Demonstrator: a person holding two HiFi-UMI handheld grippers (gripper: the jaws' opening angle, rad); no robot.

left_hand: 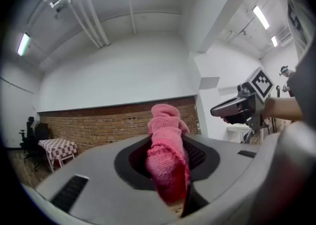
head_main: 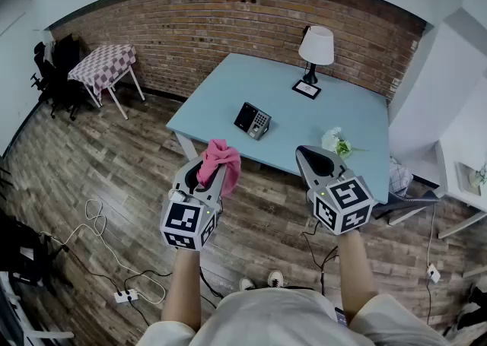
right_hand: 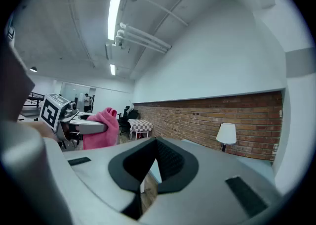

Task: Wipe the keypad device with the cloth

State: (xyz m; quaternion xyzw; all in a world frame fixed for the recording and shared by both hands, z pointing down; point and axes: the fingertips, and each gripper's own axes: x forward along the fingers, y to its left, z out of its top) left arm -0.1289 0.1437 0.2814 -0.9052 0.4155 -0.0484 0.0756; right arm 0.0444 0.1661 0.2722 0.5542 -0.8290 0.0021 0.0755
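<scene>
The dark keypad device (head_main: 253, 119) lies near the middle of the light blue table (head_main: 221, 97). My left gripper (head_main: 212, 166) is shut on a pink cloth (head_main: 221, 159), which bunches up out of its jaws and hangs over the floor, short of the table's near edge. In the left gripper view the cloth (left_hand: 166, 152) fills the closed jaws of the left gripper (left_hand: 170, 172). My right gripper (head_main: 311, 154) is held beside it, shut with nothing in it. In the right gripper view, the right gripper (right_hand: 150, 145) has its pads together, and the cloth (right_hand: 101, 129) shows at left.
On the table stand a white-shaded lamp (head_main: 316, 49), a small framed card (head_main: 306, 90) and a bunch of white flowers (head_main: 335, 141) at the near right edge. A checkered side table (head_main: 103, 62) and office chairs (head_main: 47, 71) are far left. Cables (head_main: 95, 223) trail over the wood floor.
</scene>
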